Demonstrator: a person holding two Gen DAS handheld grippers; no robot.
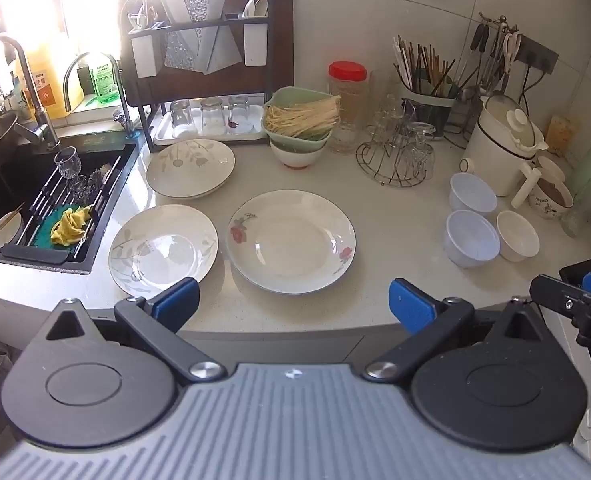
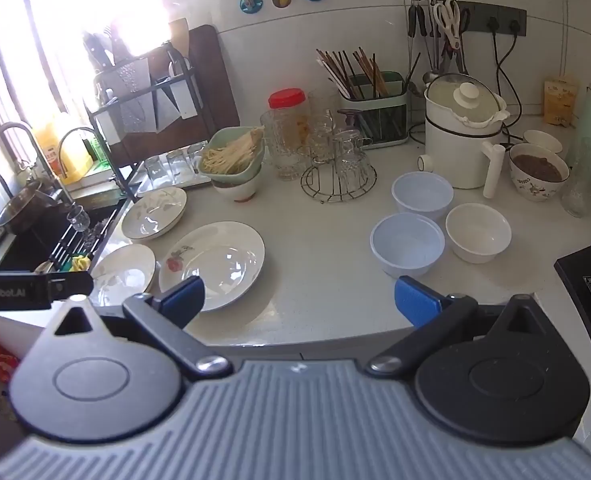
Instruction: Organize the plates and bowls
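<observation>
Left tool (image 1: 291,304): blue pads spread wide apart, nothing between them, held above the near edge of the bench (image 1: 395,216).
Right tool (image 2: 299,304): pads likewise wide apart and empty, over the bench's near edge; its tip also shows at the right edge of the left view.
Rose plate (image 1: 291,242): flat on the bench straight ahead of the left tool, just beyond its pads; in the right view it lies ahead and to the left, behind the left pad.
Leaf plate (image 1: 163,250): ahead-left of the left tool, just beside the rose plate, its near rim behind the left pad.
Far plate (image 1: 191,168): farther ahead-left, beyond the leaf plate, near the sink (image 1: 27,188).
Pale blue bowls (image 2: 407,244): two, upright, one behind the other, ahead and slightly right of the right tool.
White bowl (image 2: 478,232): upright, just right of the nearer blue bowl.
Green bowl (image 1: 299,116): holds pale strips, sits stacked on a white bowl, far ahead of the left tool.
Patterned bowl (image 2: 538,176): brown contents, far right of the right tool, next to the white pot (image 2: 461,148).
Glass rack (image 2: 337,172): wire stand with glasses, ahead of the right tool, well beyond the bowls.
</observation>
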